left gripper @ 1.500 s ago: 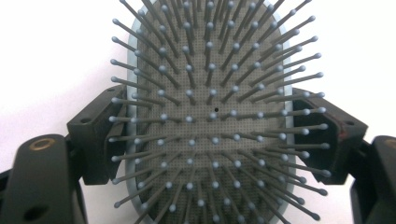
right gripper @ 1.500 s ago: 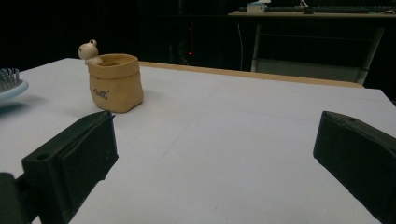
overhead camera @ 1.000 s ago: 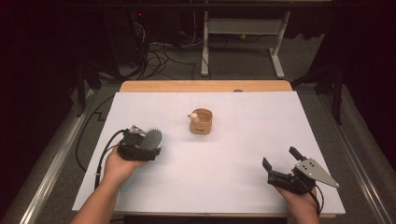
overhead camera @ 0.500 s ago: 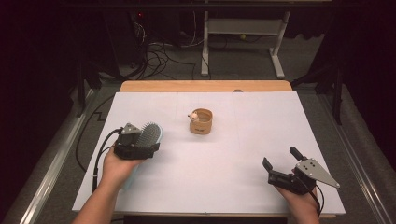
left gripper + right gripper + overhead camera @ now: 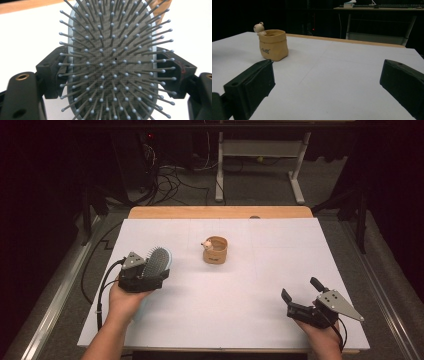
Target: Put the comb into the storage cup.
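While the brush stands up: the left gripper (image 5: 145,277) holds a hairbrush (image 5: 156,261) above the left side of the worktop (image 5: 240,300), well apart from the pot.
Hairbrush shape: an oval paddle head with a pale blue rim, seen in the left gripper view (image 5: 113,62) with its bristle side turned to the camera.
Hairbrush texture: a grey cushion with a fine dotted weave, and many thin grey pins, each one ending in a small round ball.
Left fingers: they are matte black and blocky, they stand wide, and they press on the two long edges of the brush head, one on each side.
Left hand pose: the forearm comes in from the bottom edge, the hand (image 5: 122,302) is cupped under the gripper body, and the brush head tilts up and away from the person.
Right gripper: it (image 5: 300,295) lies low at the right front corner of the worktop, with a grey three-cornered plate on top.
Right fingers: they are spread far apart, and between them is only the bare white surface.
Pot: a small tan pot (image 5: 215,250), shaped like a soft sack with a folded rim, matte like clay, with a little round-headed figure at its edge; it stands near the middle of the worktop.
Worktop surface: a smooth white sheet, with a strip of light wood at the far edge.
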